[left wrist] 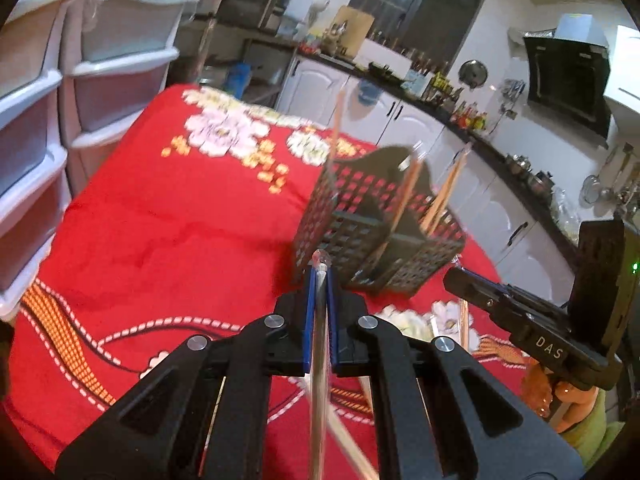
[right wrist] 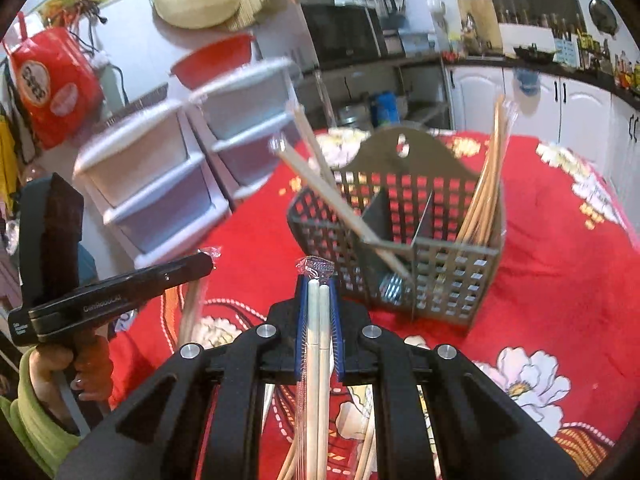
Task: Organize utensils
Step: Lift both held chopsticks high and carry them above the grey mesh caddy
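- Left gripper [left wrist: 319,280] was clamped shut on a single wrapped utensil [left wrist: 319,344], thin and pale in a clear sleeve. Looked like a straw or a chopstick, couldn't tell which.
- Right gripper [right wrist: 318,284] was closed on a wrapped pair of white chopsticks [right wrist: 318,328], with the crinkly end of the wrapper poking out past the pads.
- Both were held above the red floral tablecloth [left wrist: 160,220], on the near side of the black lattice caddy [right wrist: 400,248], which sat toward the far right part of the table.
- The caddy already had a bundle of wooden chopsticks [right wrist: 486,184] leaning in its right compartment and a couple of wrapped sticks [right wrist: 320,184] slanting out of the left one. The middle looked mostly free.
- More loose sticks [right wrist: 192,308] lay on the cloth near the near edge.
- Handling guess: these are featherlight and stiff, but the plastic sleeve is slippery, so a stick could slide or swivel in the pads. Gripping near the top end like this lets it hang down, which should help when dropping it in tip first.
- The caddy looks light too, so a bump could tip it.
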Available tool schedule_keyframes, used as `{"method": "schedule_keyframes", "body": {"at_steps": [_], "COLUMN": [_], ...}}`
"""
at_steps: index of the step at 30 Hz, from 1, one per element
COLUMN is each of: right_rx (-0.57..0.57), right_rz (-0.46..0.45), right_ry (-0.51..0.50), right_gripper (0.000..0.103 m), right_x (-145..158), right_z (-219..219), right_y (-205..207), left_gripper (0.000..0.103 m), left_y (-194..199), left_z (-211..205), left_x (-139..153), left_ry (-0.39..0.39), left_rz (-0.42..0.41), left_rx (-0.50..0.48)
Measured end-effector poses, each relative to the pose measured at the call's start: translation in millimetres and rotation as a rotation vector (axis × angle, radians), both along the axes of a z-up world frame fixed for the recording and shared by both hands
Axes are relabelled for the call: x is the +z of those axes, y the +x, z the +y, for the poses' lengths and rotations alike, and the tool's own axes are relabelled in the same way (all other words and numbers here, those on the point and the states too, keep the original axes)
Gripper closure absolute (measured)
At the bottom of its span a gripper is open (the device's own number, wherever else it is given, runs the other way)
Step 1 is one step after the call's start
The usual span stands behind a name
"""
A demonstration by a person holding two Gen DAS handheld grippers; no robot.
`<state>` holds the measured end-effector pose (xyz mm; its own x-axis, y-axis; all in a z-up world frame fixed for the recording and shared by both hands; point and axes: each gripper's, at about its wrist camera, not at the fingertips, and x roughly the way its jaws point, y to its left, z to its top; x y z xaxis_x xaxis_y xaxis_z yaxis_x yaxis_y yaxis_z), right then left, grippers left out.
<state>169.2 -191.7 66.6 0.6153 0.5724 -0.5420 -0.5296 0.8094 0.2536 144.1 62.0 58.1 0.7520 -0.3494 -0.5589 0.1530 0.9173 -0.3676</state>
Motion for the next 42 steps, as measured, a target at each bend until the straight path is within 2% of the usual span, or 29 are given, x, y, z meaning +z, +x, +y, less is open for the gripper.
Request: {"method": "schedule_keyframes", "body": {"at_steps": [16, 30, 42], "right_rx": [-0.113, -0.209, -0.243], "right_rz": [-0.226, -0.318, -0.382], "right_ry": [0.067, 0.117, 0.130], "right_gripper": [0.093, 0.093, 0.093], "right_x": [56.0, 73.4, 96.4], "right_z": [-55.0, -91.2, -98.2], "right_y": [-26.2, -8.8, 20.8], "left_gripper": [0.102, 0.102, 0.102], "left_y": [0.0, 18.3, 49.9], "left_z": [-31.2, -65.1, -75.1], "left_x": [72.3, 116.9, 153.6], "left_ry": [0.020, 0.026, 0.058], "left_rz": [-0.181, -0.286, -0.398], "left_rx": [-0.049, -0.084, 0.020]}}
